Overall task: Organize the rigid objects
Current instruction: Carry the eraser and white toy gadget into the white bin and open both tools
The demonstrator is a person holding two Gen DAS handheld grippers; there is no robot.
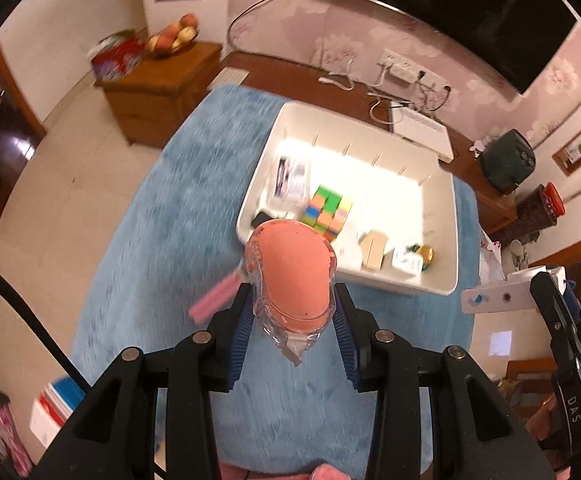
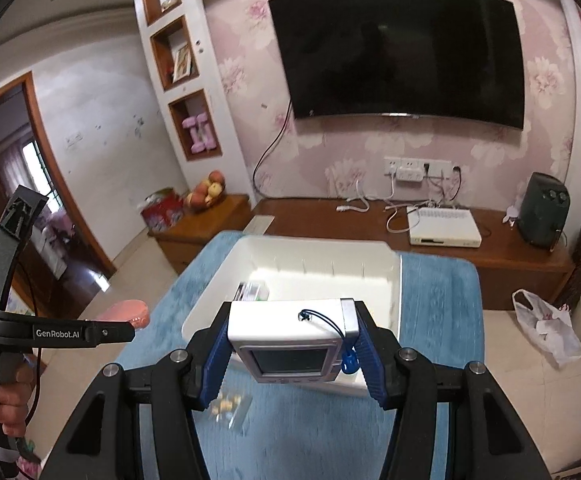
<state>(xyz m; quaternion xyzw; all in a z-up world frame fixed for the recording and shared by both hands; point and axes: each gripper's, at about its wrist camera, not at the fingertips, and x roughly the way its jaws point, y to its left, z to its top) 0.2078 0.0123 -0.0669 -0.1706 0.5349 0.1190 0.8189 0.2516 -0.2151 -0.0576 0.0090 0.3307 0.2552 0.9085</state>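
My left gripper (image 1: 292,322) is shut on a clear plastic case with a salmon sponge (image 1: 292,276) inside, held above the blue cloth (image 1: 162,240) just before the white bin (image 1: 446,284). In the bin lie a colour cube (image 1: 328,212), a card box (image 1: 290,180), a wooden block (image 1: 374,250) and small packets. My right gripper (image 2: 290,356) is shut on a white handheld device with a screen and a blue cord (image 2: 294,332), raised before the bin (image 2: 394,280). In the right wrist view the left gripper (image 2: 128,330) carries the sponge case (image 2: 130,312) at the left.
A pink stick (image 1: 216,296) and a clear packet of yellowish pieces (image 2: 230,404) lie on the cloth. Behind the bin stands a wooden cabinet (image 2: 490,264) with a white box (image 2: 442,232) and cables. A fruit bowl (image 2: 206,194) sits on a side cabinet. A hand (image 2: 6,400) grips the left handle.
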